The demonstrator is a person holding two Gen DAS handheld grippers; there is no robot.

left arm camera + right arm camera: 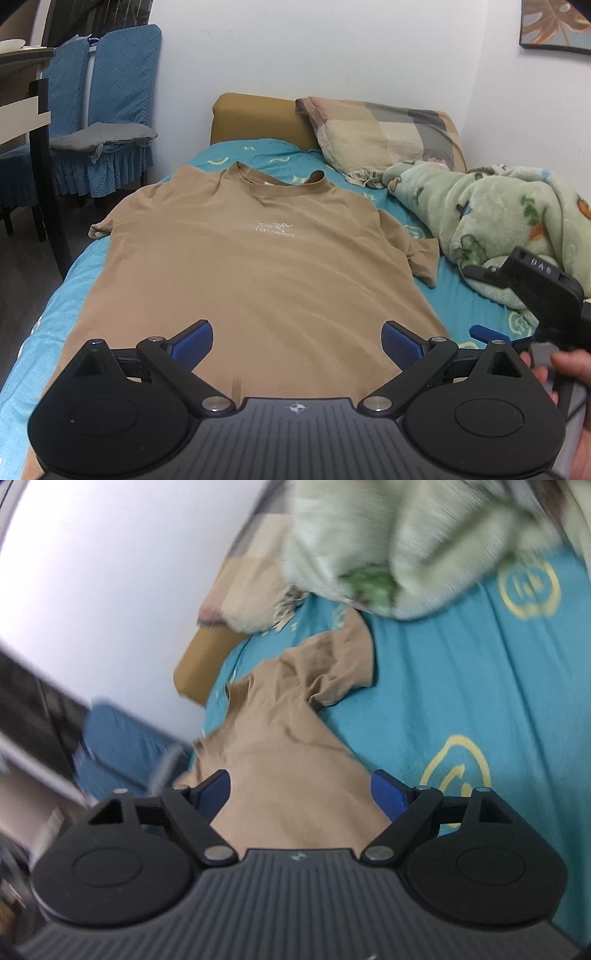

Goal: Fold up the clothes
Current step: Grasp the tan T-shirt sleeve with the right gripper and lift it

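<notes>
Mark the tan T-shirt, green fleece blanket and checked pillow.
Tan cotton T-shirt [258,258]: left wrist view, chest.
Green printed fleece blanket [491,218]: left wrist view, bunched middle.
Beige-and-grey checked pillow [384,133]: left wrist view, centre.

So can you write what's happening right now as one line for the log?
stage: before first fold | tan T-shirt: flat on bed | left gripper: open over hem | right gripper: open over shirt

The tan T-shirt's [258,266] hem slips out of sight under the left gripper [297,341], between its 2 spread fingers. In the right wrist view, motion blur smears the green blanket [388,542] ahead of the fingers and the blue chair [125,746] off to their left. The person's hand [570,373] is cut off at the frame edge, right of the fingers.
</notes>
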